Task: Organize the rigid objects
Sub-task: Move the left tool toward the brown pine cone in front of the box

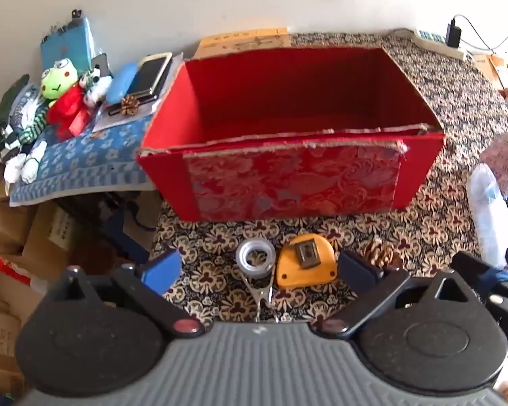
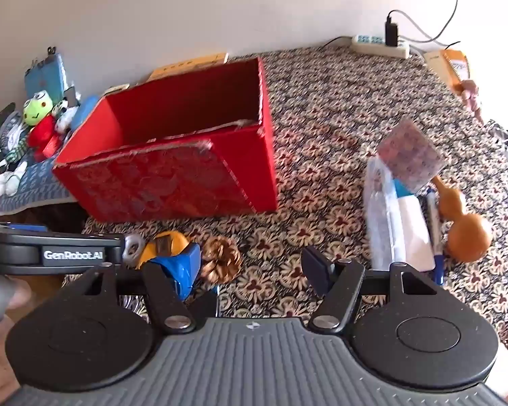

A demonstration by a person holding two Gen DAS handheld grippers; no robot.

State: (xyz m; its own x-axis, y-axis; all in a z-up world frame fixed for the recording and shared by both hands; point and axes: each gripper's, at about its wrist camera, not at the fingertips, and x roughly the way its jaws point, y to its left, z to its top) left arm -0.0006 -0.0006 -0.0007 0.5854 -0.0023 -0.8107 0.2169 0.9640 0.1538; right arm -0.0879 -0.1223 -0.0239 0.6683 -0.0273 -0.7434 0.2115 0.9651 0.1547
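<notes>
My left gripper (image 1: 260, 270) hangs spread wide and empty, tilted down. The yellow tape measure (image 1: 304, 264) lies just ahead between its fingers, the tape roll (image 1: 255, 257) touching its left side. My right gripper (image 2: 250, 267), also parted and empty, sits further right. Beyond both stands the empty red box (image 1: 288, 165) on the patterned cloth (image 1: 440, 101), against a plain wall.

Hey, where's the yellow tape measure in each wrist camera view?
Left wrist view: the yellow tape measure lies low centre, beside the clear tape roll.
Right wrist view: it is low left, partly hidden behind a blue gripper finger.
Shared landmark: the red box beyond it.
</notes>
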